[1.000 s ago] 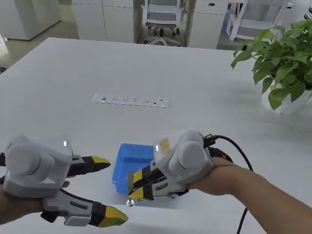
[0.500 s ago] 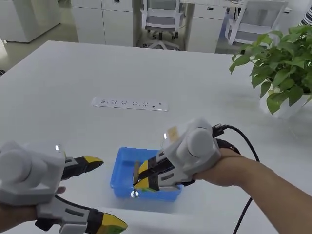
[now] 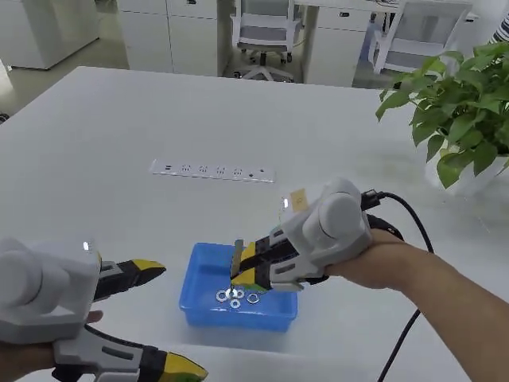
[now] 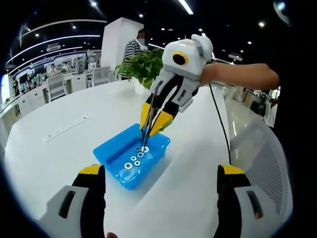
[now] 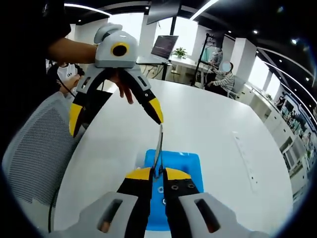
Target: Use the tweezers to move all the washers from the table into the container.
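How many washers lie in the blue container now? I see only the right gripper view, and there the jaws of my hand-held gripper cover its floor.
Observer: The left gripper view shows about four washers, in a loose row on the floor of the container.
Operator: Where are the tips of the tweezers?
Observer: The tweezers point down, with the tips inside the container, close to one end of that row.
Operator: What stands on the table behind my hand?
Observer: A potted plant, at the right side of the table in the head view.
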The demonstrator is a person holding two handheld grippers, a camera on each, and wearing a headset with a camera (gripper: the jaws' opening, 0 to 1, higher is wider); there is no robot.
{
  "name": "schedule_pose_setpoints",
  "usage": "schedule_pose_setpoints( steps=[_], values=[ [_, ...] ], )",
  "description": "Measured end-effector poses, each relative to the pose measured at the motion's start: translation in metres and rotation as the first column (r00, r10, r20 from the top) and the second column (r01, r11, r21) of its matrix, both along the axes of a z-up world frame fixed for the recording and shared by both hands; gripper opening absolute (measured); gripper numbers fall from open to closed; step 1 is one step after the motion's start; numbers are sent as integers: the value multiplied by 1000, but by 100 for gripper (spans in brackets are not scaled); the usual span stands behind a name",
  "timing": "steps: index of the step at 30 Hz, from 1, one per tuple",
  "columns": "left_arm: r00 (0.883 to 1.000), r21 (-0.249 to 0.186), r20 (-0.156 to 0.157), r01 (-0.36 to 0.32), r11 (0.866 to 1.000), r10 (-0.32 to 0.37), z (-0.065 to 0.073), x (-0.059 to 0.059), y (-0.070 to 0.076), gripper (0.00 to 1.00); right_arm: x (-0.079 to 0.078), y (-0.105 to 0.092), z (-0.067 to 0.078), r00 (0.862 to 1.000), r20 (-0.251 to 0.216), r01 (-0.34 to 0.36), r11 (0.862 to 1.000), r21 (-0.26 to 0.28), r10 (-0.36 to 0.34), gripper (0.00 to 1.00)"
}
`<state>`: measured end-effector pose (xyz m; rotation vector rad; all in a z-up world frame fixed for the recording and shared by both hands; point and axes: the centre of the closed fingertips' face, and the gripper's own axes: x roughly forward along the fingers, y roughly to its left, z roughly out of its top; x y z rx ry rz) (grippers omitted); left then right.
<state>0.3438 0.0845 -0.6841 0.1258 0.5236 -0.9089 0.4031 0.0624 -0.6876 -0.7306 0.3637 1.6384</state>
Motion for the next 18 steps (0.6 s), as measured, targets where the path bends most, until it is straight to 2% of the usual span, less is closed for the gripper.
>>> schedule_pose_setpoints(
  steps=[18],
  values=[
    [1000, -27, 4, -13, 1000, 13, 2, 3, 1, 99, 32, -1, -29, 999, 8, 42, 999, -28, -41, 9]
  ],
)
